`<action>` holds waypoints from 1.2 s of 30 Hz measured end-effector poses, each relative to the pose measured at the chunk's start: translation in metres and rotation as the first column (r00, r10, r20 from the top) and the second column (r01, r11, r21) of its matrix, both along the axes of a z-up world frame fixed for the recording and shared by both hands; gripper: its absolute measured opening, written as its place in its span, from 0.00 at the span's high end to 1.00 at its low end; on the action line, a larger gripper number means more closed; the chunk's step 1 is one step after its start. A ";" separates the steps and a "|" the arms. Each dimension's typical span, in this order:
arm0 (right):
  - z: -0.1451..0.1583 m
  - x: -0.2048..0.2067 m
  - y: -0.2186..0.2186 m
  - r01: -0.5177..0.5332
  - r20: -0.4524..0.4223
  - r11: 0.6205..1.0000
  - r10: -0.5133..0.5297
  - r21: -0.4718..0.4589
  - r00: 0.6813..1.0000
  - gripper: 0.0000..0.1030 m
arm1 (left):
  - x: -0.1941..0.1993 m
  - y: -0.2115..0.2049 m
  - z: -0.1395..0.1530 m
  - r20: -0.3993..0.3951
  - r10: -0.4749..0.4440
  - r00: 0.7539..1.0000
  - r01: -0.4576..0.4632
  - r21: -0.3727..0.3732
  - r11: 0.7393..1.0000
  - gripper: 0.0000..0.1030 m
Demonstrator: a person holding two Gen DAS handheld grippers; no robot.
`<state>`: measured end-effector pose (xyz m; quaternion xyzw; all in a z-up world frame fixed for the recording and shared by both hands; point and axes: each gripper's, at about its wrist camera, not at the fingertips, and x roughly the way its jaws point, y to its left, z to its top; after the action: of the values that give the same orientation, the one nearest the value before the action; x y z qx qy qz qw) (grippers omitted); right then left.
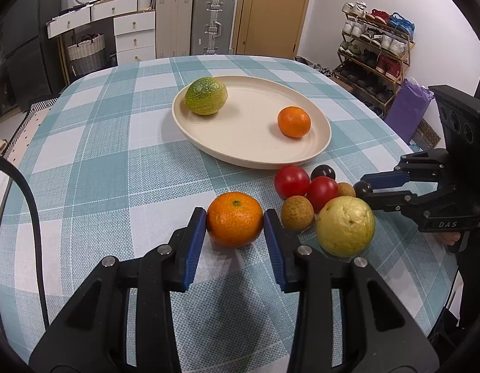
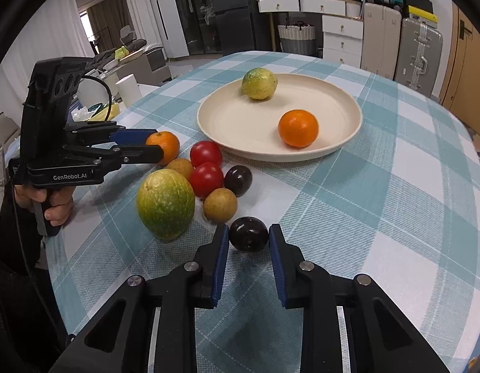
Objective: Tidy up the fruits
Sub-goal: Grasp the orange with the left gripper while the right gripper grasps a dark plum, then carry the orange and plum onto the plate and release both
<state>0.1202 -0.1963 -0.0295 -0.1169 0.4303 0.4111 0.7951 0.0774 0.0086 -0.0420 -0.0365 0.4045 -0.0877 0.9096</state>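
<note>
Only right view shows green side of guava (image 2: 166, 203); left gripper (image 1: 235, 217) jaws pinch tangerine (image 1: 234, 219), right gripper (image 2: 248, 233) jaws pinch plum (image 2: 248, 234).

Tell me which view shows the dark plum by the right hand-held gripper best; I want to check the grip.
The right wrist view: the dark plum sits large between the right hand-held gripper pads, both flanks visible. The left wrist view shows only part of it, small, at that gripper's tips.

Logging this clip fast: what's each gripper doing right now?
Left gripper: jaws shut on the orange, still on the tablecloth.
Right gripper: jaws shut on the dark plum, also on the cloth.
</note>
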 end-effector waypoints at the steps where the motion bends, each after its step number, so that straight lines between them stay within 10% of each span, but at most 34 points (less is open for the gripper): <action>1: -0.001 0.000 0.002 -0.002 0.004 1.000 0.002 -0.005 1.000 0.74 | 0.000 0.000 0.000 -0.001 0.000 1.000 0.000 -0.001 1.000 0.66; 25: 0.012 -0.001 -0.004 0.042 0.049 0.998 -0.044 0.036 0.998 0.74 | 0.004 -0.005 0.008 0.019 0.001 1.000 -0.001 -0.008 1.000 0.72; 36: 0.007 -0.003 -0.004 0.047 0.038 0.999 -0.048 0.025 0.998 0.74 | -0.003 0.003 -0.007 -0.054 0.019 0.998 -0.018 0.018 1.000 0.56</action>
<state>0.1173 -0.2007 -0.0221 -0.1050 0.4124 0.3950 0.8142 0.0749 0.0118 -0.0488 -0.0348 0.4292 -0.0748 0.8994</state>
